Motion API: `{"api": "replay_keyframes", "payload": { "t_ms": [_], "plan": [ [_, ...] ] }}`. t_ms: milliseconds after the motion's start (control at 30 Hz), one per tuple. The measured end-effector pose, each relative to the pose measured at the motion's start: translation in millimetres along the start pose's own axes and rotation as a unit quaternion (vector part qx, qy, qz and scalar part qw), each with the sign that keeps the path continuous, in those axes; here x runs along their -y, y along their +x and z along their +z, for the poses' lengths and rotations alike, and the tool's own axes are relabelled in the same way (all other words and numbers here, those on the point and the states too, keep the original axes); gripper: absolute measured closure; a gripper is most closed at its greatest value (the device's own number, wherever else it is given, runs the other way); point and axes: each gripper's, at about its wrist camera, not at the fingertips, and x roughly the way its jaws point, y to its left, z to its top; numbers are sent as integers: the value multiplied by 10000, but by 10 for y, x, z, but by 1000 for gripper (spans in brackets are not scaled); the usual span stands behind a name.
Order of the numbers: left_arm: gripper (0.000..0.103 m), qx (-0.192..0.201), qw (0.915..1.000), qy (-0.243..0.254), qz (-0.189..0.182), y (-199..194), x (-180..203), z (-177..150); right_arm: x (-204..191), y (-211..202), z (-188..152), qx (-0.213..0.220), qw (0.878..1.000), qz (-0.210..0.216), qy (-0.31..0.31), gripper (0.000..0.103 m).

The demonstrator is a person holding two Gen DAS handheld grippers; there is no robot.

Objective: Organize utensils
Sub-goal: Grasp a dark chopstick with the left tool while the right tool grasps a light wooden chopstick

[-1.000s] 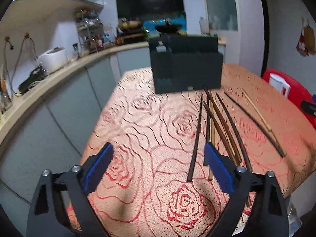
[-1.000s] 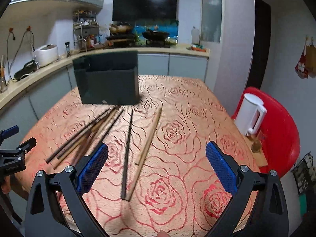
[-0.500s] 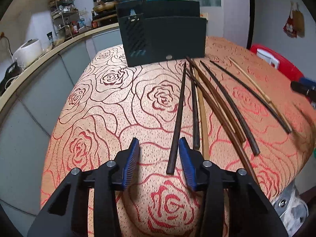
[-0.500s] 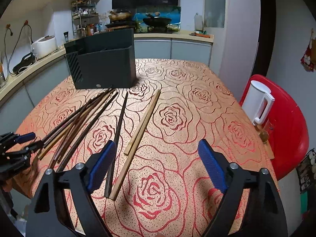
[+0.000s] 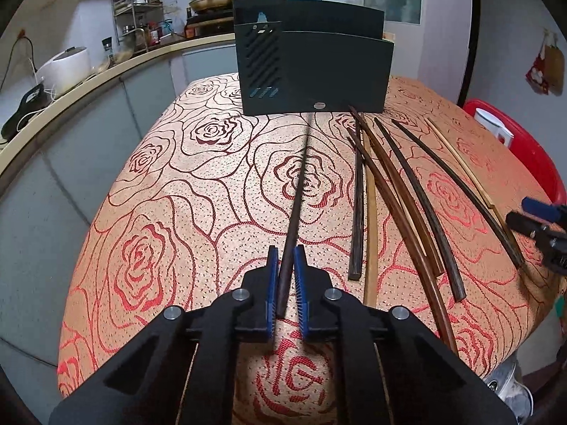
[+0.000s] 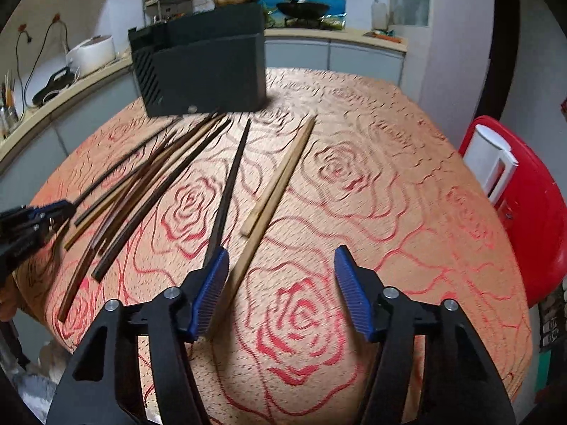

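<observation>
- One dark chopstick point(image 5: 297, 209) is clamped near its close end between the blue fingers point(image 5: 272, 290) of the left gripper point(image 5: 285, 283); its far tip lies near the foot of the black utensil holder point(image 5: 319, 71).
- A pale bamboo chopstick point(image 6: 269, 209) lies between the fingers of the right gripper point(image 6: 280, 290), whose jaws are closing but not yet pressed on it.
- The other chopsticks point(image 5: 393, 194) are left fanned out flat on the rose-patterned counter point(image 5: 177, 184), none seen inside the holder.
- The task is judged barely begun: every stick remains to be carried to the holder.
</observation>
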Motion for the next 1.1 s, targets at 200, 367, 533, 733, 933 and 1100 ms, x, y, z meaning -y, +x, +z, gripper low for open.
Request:
{"api": "replay_keyframes", "payload": {
  "t_ms": [200, 367, 533, 733, 933, 1100],
  "plan": [
    [96, 9, 9999, -1, -118, -5, -13, -3, 18, 9, -28, -107, 9997, -214, -80, 58],
    [96, 70, 9998, -39, -175, -5, -2, -13, 104, -50, -122, -42, 9999, -95, 109, 66],
    [96, 149, 9998, 9, -129, -9, 50, -29, -12, -140, -242, 137, 9999, -68, 35, 73],
    [96, 206, 9998, 65, -47, -3, 80, -34, -120, -160, -288, 325, 9994, -146, -35, 87],
    [96, 163, 9997, 163, -25, -30, 60, 11, -92, -159, -261, 265, 9996, -34, 51, 94],
    [96, 327, 9993, 149, -49, -245, -56, 145, 24, -244, -192, 281, 9993, 6, 247, 96]
  ]
}}
